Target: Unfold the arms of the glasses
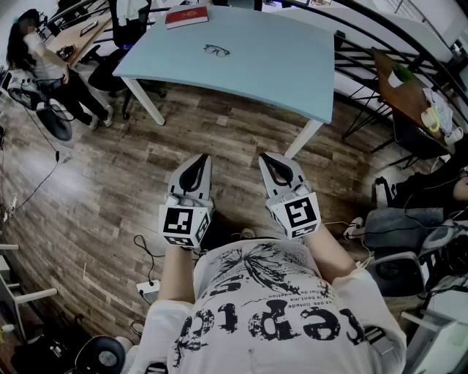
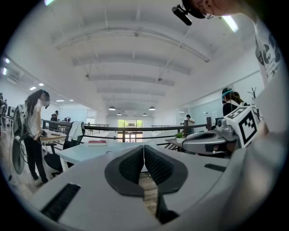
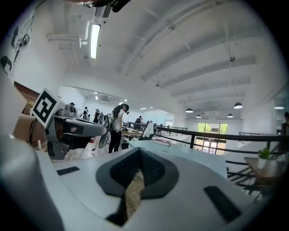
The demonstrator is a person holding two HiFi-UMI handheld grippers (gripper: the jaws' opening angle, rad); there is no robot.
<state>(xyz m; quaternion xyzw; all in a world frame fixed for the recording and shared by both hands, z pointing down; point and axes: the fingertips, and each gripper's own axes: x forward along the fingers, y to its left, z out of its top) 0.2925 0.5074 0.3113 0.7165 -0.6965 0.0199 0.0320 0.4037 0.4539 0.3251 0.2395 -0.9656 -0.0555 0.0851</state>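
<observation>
Both claws are held low in front of the wearer, side by side and apart from each other, above the wooden floor and well short of the pale blue worktop. The left claw has its two dark ribbed pads pressed together along a thin seam, with nothing caught between them; in its own view the closed tips point level towards the worktop edge. The right claw is likewise closed and empty, its pads meeting at the tip with only floor showing through the gap behind them. The glasses lie alone on the worktop, towards its far side and near the middle, well apart from both claws; they are too small to tell whether the arms are folded. A red book rests near the far left corner of the same worktop. The wearer's white printed T-shirt fills the bottom of the head view. At the upper left a person stands beside another desk.
</observation>
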